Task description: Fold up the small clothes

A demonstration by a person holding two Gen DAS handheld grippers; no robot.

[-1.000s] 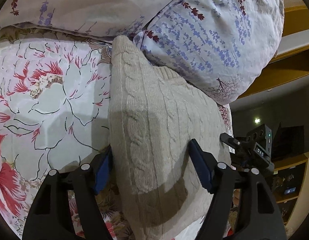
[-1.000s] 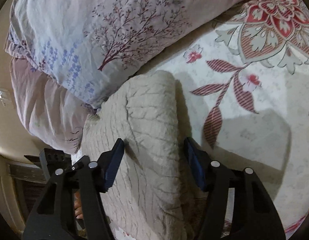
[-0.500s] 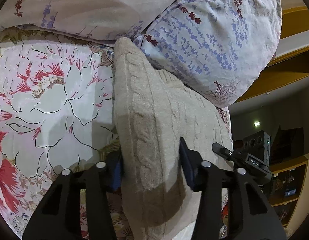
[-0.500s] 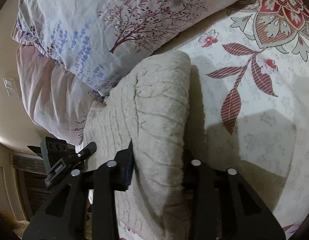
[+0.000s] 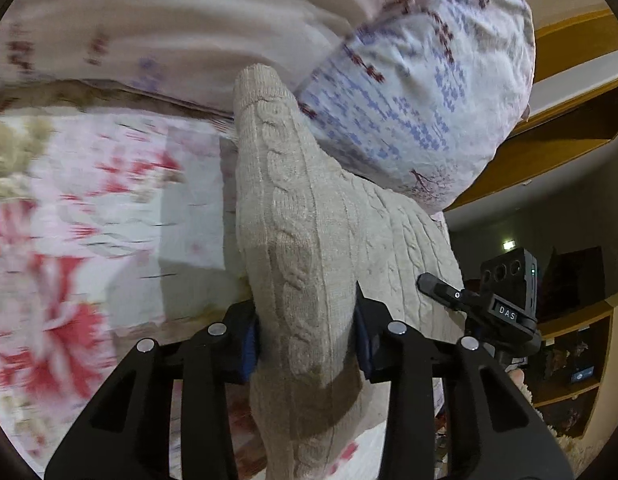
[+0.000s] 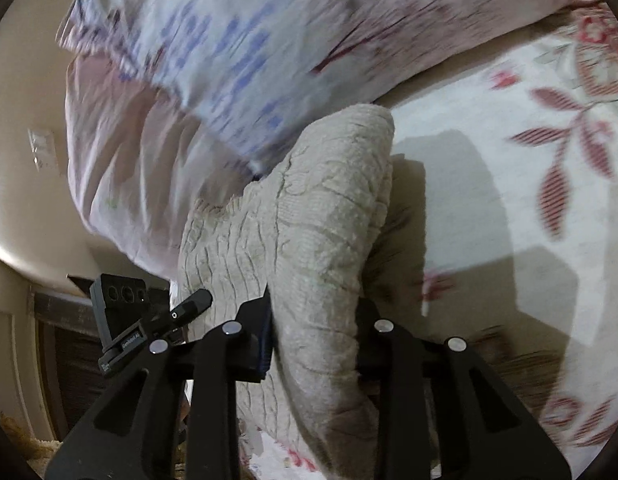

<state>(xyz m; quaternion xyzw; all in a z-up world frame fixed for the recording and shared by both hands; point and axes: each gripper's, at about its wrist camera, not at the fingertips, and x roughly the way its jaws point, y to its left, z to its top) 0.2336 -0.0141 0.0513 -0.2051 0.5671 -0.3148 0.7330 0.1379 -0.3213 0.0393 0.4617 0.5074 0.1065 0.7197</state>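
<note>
A beige cable-knit sweater (image 5: pixel 301 216) lies on the flowered bedspread (image 5: pixel 89 208), its far end against a pillow. My left gripper (image 5: pixel 305 332) is shut on the sweater's near left edge, which bunches up between the fingers. In the right wrist view the same sweater (image 6: pixel 321 216) rises in a ridge. My right gripper (image 6: pixel 313 328) is shut on the sweater's near right edge. Both pinched edges are raised off the bed. The other gripper shows in each view, the right one (image 5: pixel 505 300) and the left one (image 6: pixel 149 320).
A white pillow with blue and red print (image 5: pixel 421 92) and a pink-white pillow (image 5: pixel 149 28) lie just behind the sweater. The bedspread (image 6: pixel 529 200) runs on to the right. Wooden shelving (image 5: pixel 569 340) stands beyond the bed's edge.
Both grippers have closed on the sweater's near edges and lifted them. The cloth now stands in a ridge and the background blurs with motion.
</note>
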